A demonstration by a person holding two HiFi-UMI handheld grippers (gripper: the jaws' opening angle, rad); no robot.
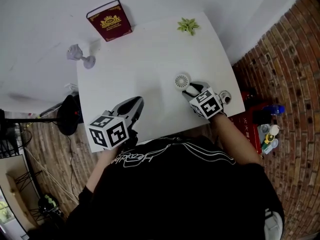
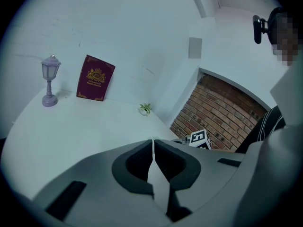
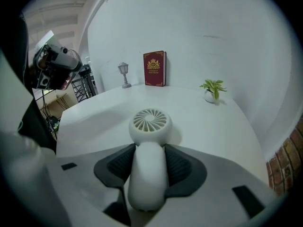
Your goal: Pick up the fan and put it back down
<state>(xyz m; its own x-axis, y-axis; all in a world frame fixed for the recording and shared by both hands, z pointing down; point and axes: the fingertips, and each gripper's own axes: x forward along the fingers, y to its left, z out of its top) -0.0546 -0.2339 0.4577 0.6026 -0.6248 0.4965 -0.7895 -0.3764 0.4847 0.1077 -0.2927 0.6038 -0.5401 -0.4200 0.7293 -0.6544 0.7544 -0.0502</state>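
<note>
A small white hand fan [image 1: 182, 81] lies on the white table [image 1: 140, 59] toward its near right corner. Its round slatted head [image 3: 150, 122] points away from me. My right gripper [image 1: 192, 90] has the fan's handle between its dark pads [image 3: 176, 164], which touch it on both sides; in the right gripper view, my right gripper [image 3: 150, 148] sits just behind the head. My left gripper [image 1: 134, 104] hovers over the table's near left edge, apart from the fan. In the left gripper view, my left gripper [image 2: 153, 143] is shut with its jaws meeting and nothing between them.
A dark red book [image 1: 109, 20] stands against the wall at the far left. A small lilac lantern lamp [image 1: 80, 55] is near the table's left edge. A little potted plant [image 1: 188, 26] sits at the far right. A brick floor with clutter [image 1: 267, 129] lies off the right edge.
</note>
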